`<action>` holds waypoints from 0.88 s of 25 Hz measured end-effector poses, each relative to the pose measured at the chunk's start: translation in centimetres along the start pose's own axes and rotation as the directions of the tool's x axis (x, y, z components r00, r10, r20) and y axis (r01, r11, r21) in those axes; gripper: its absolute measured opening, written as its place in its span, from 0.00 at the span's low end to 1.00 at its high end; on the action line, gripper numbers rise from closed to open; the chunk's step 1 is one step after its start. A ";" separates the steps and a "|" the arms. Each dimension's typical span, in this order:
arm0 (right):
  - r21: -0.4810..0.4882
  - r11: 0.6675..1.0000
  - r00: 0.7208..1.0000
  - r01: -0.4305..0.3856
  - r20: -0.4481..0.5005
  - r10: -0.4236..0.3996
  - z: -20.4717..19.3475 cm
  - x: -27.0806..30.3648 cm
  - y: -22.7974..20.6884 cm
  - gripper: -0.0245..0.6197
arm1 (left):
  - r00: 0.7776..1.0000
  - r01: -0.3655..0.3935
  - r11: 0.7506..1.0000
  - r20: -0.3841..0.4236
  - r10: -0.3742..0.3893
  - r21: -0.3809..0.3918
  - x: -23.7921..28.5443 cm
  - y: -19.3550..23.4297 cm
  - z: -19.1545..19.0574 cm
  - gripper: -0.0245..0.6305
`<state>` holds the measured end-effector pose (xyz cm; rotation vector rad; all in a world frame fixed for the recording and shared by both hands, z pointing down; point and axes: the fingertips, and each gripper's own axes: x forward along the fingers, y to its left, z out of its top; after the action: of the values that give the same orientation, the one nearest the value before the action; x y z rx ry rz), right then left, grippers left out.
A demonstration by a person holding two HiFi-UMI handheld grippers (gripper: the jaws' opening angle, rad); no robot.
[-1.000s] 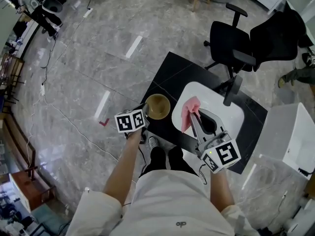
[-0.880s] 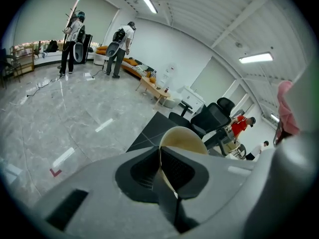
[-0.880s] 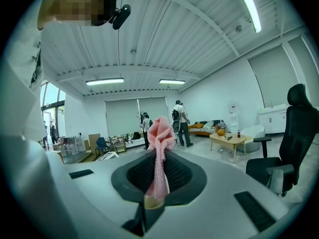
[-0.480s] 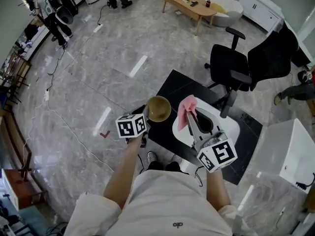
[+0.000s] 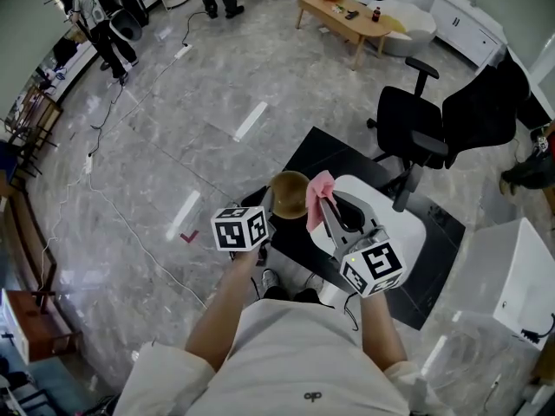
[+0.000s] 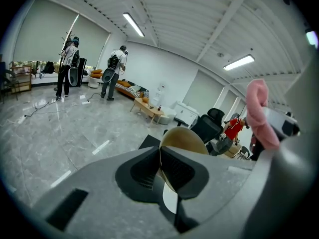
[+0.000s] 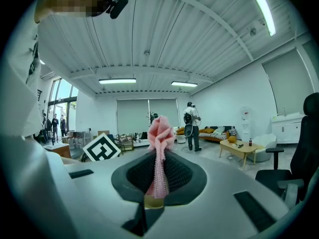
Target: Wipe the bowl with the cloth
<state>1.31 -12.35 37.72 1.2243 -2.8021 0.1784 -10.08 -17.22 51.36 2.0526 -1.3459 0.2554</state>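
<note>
- The tan bowl (image 5: 289, 195) is up in the air over the black bench (image 5: 342, 159), its rim pinched in the closed jaws of the left gripper (image 6: 162, 161)
- The pink cloth (image 7: 159, 133), just beside the bowl, sticks up bunched from the right gripper (image 7: 158, 183), whose jaws are clamped on it
- A white tray (image 5: 412, 224) lies on the bench

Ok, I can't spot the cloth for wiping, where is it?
Head view, centre: the pink cloth is pinched in the right gripper, just right of the bowl.
</note>
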 end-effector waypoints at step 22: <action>-0.140 0.988 0.887 -0.070 -0.461 -0.003 -10.6 7.0 2.3 0.08 | 0.999 -0.006 0.992 0.044 0.000 0.128 -1.9 -2.9 0.9 0.08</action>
<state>-4.82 -14.42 48.82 0.9477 -2.3738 0.2180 -8.54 -15.66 48.50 2.1735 -1.3915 0.3068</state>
